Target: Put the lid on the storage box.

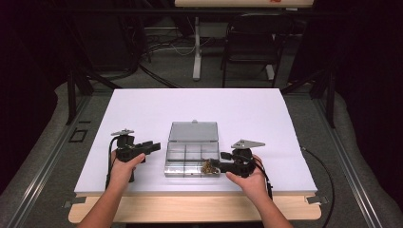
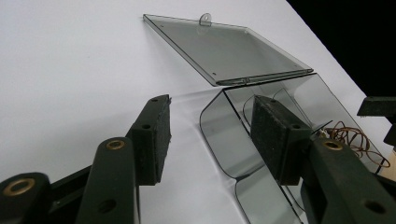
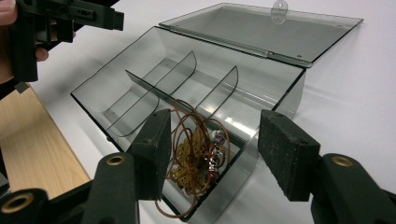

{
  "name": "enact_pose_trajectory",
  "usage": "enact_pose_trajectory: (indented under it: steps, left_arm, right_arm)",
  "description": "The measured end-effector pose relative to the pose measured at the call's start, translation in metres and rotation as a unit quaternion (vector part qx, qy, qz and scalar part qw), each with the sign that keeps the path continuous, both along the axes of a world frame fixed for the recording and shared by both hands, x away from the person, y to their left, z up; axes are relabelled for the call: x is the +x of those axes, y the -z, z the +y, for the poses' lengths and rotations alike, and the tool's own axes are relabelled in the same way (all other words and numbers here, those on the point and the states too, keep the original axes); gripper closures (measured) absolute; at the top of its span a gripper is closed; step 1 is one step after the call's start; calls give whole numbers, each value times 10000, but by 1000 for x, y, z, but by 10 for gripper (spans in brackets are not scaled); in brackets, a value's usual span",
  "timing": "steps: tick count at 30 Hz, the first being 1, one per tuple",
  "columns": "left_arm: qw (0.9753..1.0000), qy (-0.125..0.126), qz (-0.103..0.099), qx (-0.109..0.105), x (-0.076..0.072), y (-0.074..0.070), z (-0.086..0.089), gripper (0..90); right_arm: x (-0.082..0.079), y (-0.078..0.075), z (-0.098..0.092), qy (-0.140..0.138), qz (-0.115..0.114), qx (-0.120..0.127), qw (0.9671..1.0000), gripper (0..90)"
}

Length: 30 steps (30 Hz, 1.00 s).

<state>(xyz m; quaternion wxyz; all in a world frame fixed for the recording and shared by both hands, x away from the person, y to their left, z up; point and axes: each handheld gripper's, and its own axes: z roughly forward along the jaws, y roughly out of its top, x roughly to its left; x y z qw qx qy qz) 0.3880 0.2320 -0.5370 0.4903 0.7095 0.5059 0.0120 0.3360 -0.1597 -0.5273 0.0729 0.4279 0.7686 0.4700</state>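
A clear plastic compartment box (image 1: 183,153) lies at mid-table with its lid (image 1: 193,131) folded flat behind it. A tangle of brown wire with small gold parts (image 1: 207,166) fills its front right compartment. My right gripper (image 1: 213,165) is open at that corner. In the right gripper view its jaws straddle the box's end wall (image 3: 275,100), with the wire tangle (image 3: 198,154) loose between them (image 3: 217,154). My left gripper (image 1: 159,146) is open just left of the box. In the left gripper view its jaws (image 2: 212,140) flank the box's curved left wall (image 2: 224,135) without touching it.
The white board (image 1: 142,109) has free room left, right and behind the box. Bare wood (image 1: 199,209) runs along the front edge. The other compartments (image 3: 140,93) hold nothing. A chair (image 1: 252,42) and cables stand on the floor beyond the table.
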Motion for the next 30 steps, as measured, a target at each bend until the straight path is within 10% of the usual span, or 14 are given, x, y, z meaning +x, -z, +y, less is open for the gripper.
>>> enact_pose_trajectory:
  steps: [30]
  left_arm:
    - [10000,63,-25,45,2,-1,-6,489]
  right_arm:
    - [38,-13,-10,288,307,125,9990,441]
